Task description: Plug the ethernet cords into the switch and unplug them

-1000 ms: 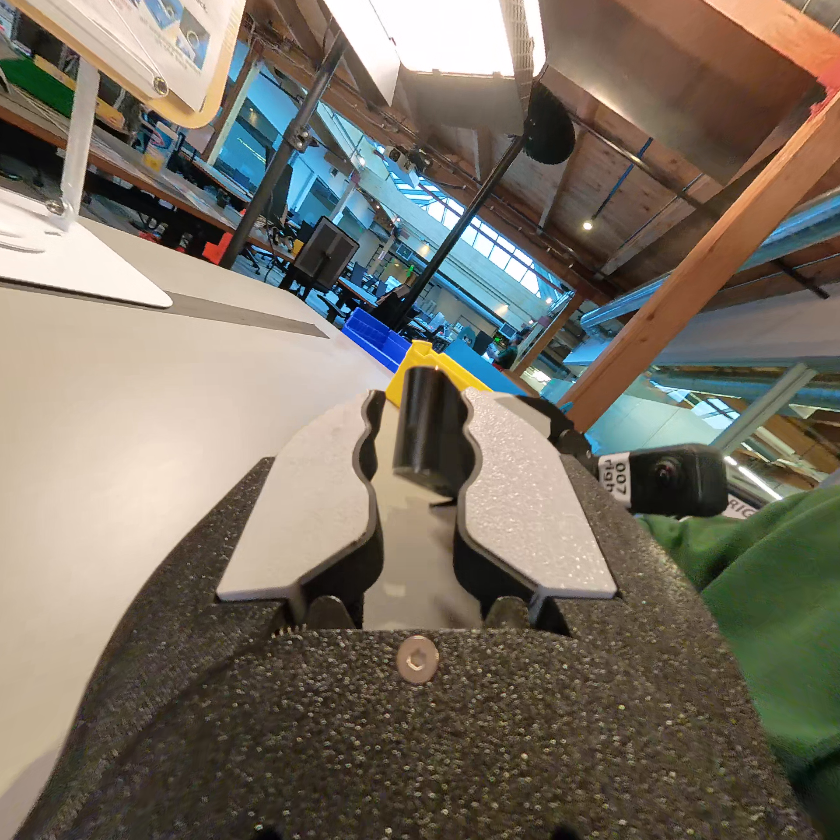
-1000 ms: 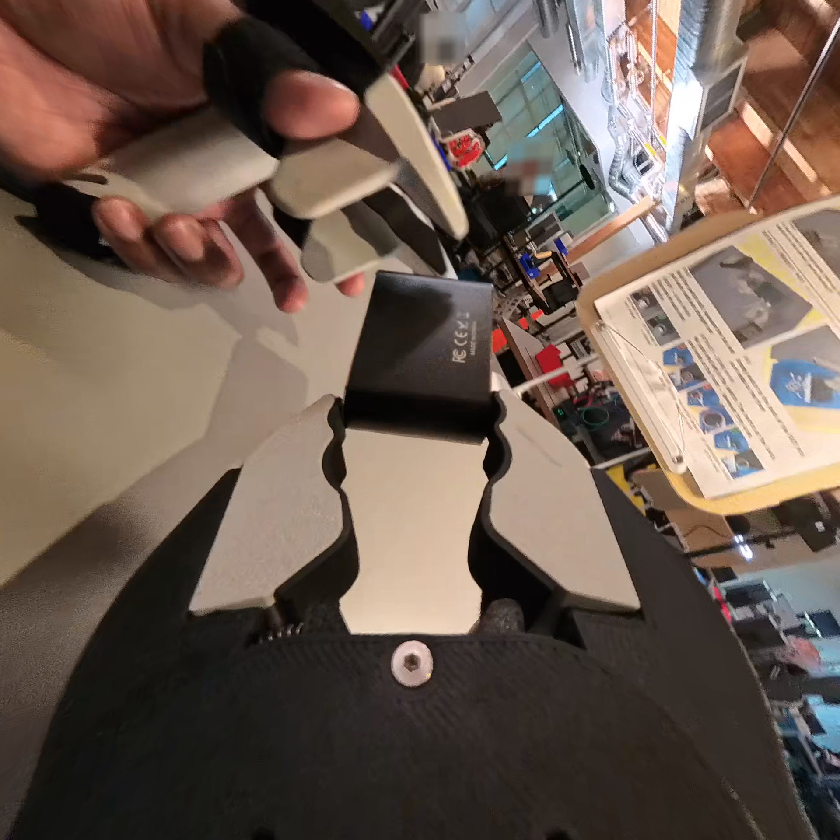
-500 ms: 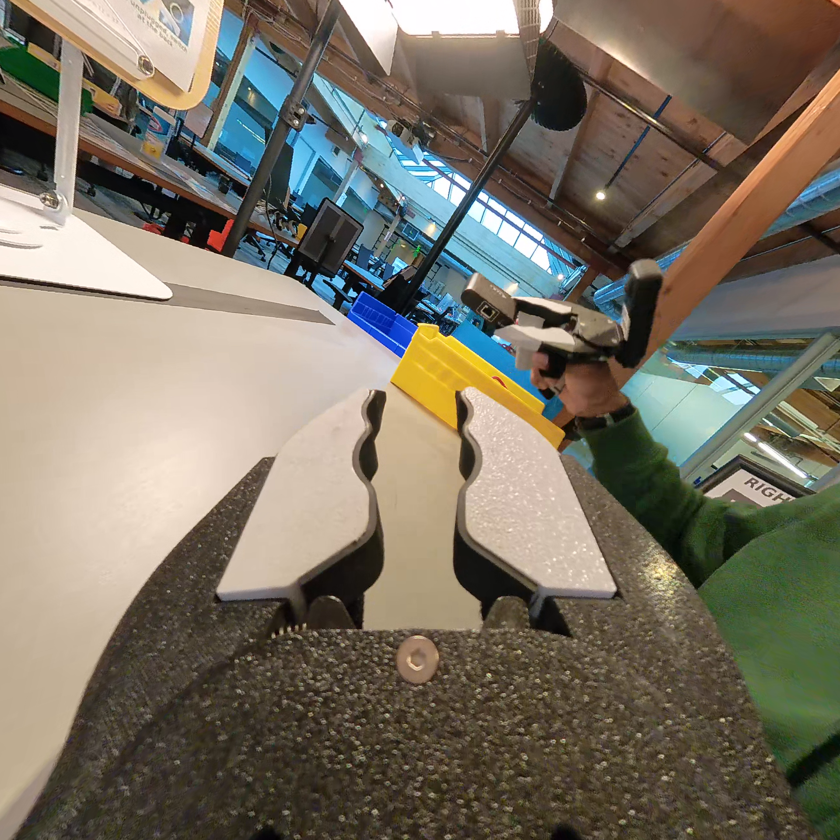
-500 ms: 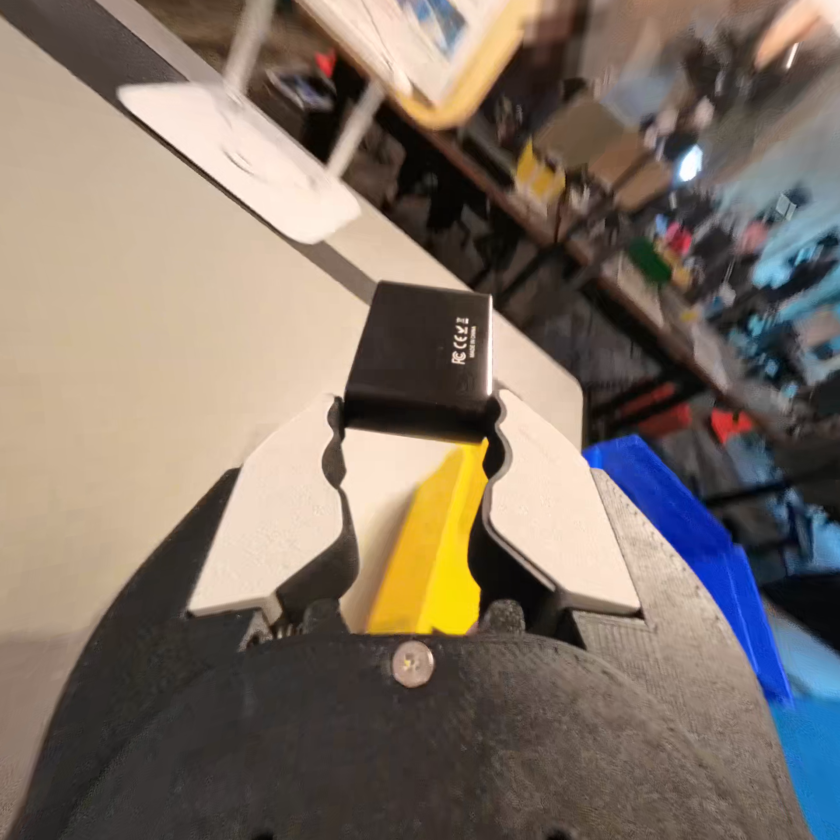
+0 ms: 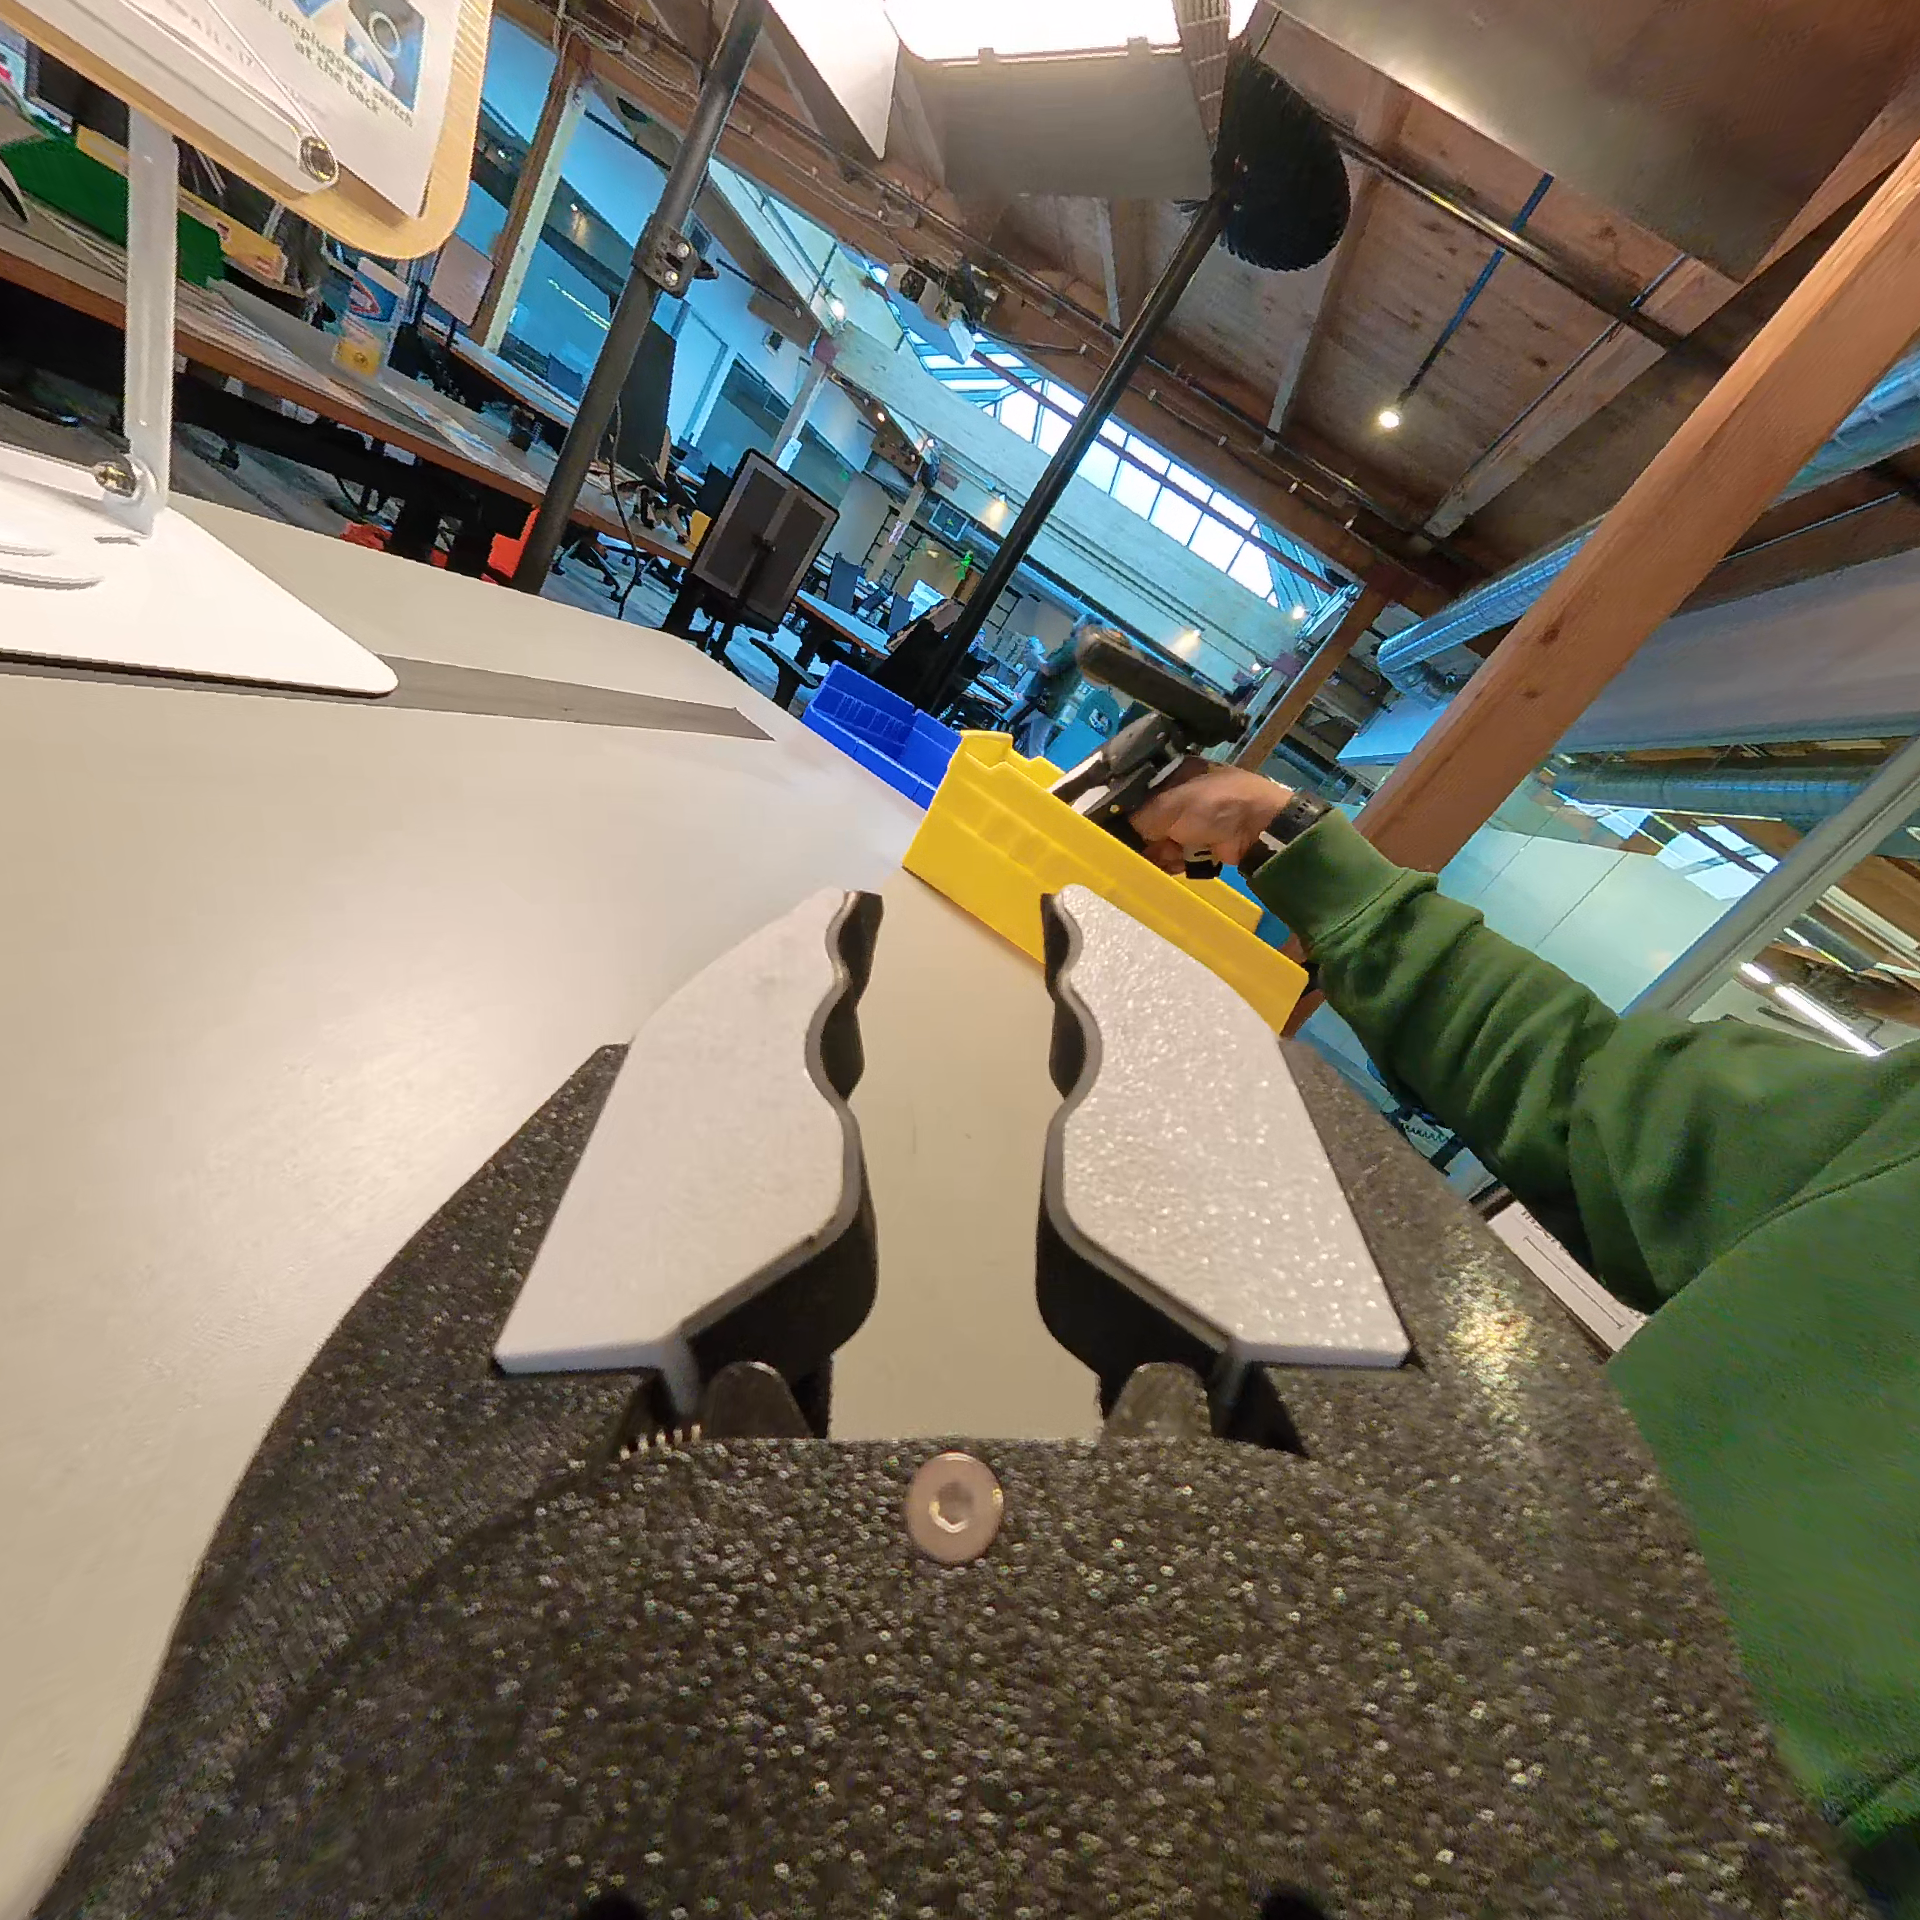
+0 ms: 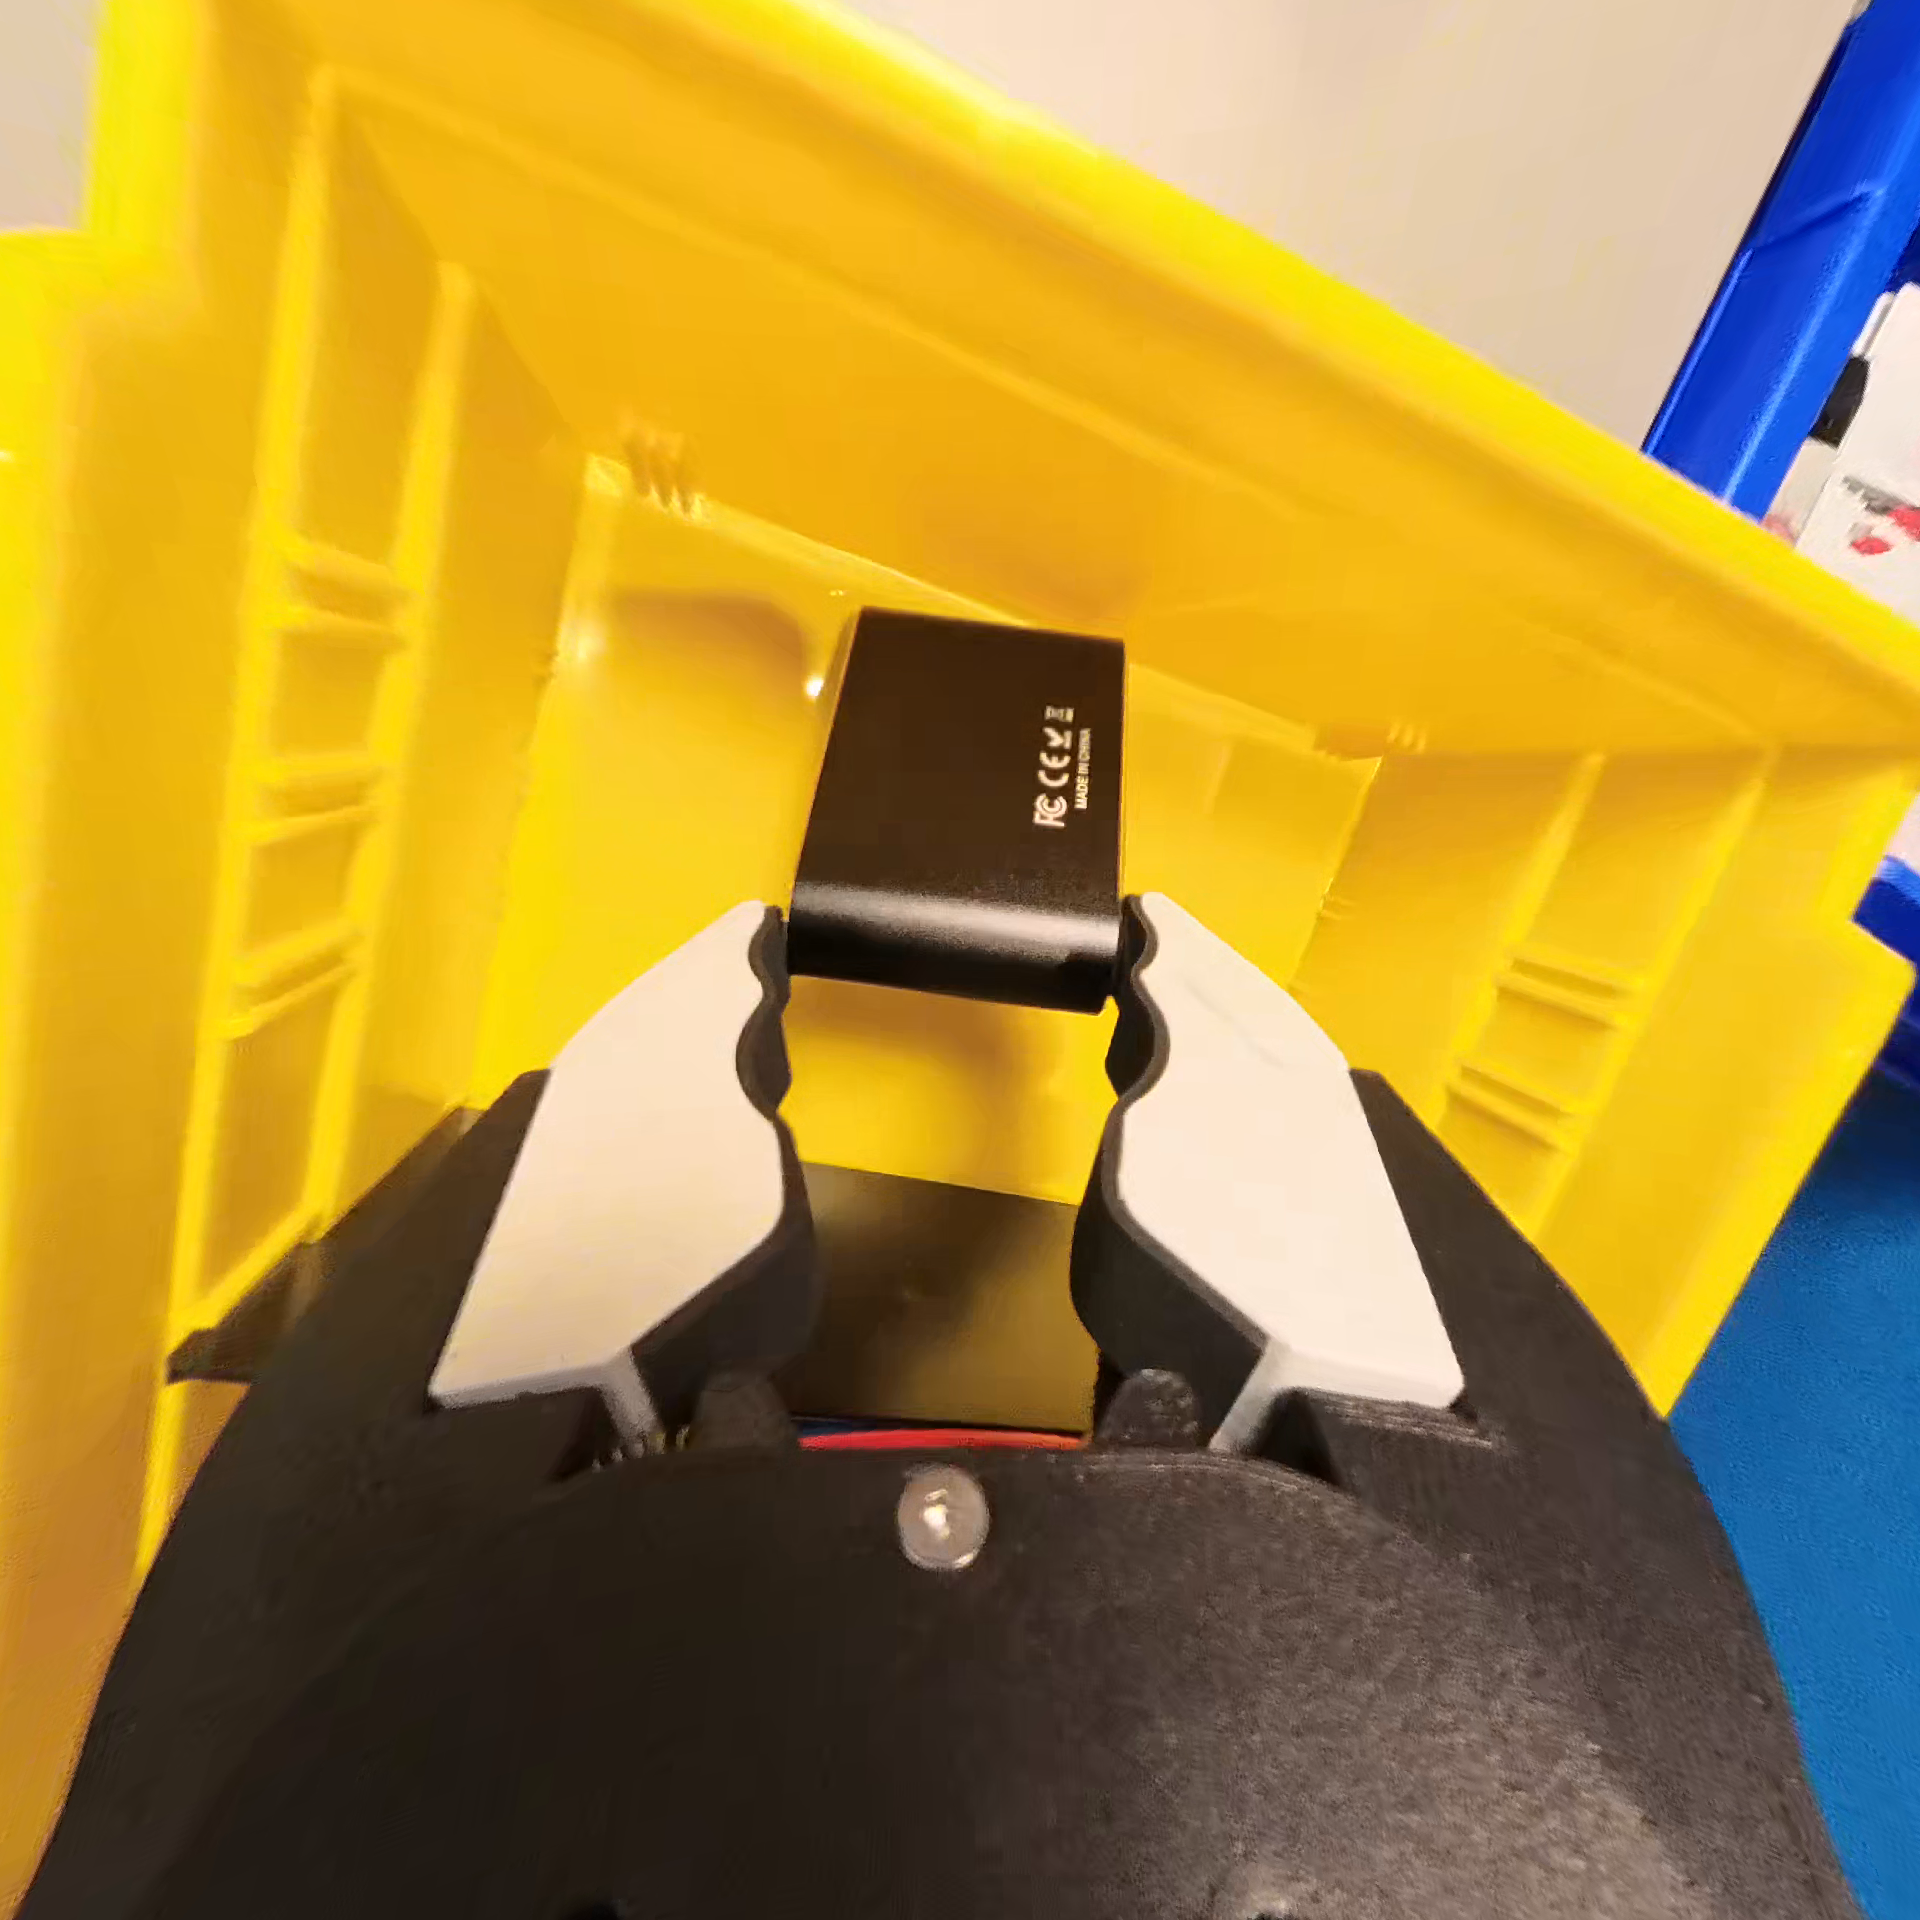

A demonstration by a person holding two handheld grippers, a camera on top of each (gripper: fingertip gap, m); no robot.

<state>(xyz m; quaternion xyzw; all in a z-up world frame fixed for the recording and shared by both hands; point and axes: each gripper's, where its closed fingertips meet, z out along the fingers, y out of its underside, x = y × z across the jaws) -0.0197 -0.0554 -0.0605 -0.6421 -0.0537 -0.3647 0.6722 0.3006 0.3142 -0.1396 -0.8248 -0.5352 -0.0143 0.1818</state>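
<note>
- Inside the yellow bin [image 6: 343,644], the right gripper [image 6: 951,925] clamps a black switch [image 6: 966,790] by its near end, 1 finger on each narrow side, probably so it can be set down or lifted without twisting.
- Its long axis runs along the fingers, away from the camera toward the bin's far wall (its ports are not visible, so I cannot tell which way they face); the printed flat face is turned up.
- Over the grey table [image 5: 312,935], the left gripper [image 5: 961,914] holds nothing, its fingers a narrow gap apart, apparently waiting.
- Beyond it, a hand [image 5: 1205,821] in a green sleeve [image 5: 1507,1049] reaches into the bin; a blue bin [image 5: 873,717] sits just behind.
- No ethernet cords show.
</note>
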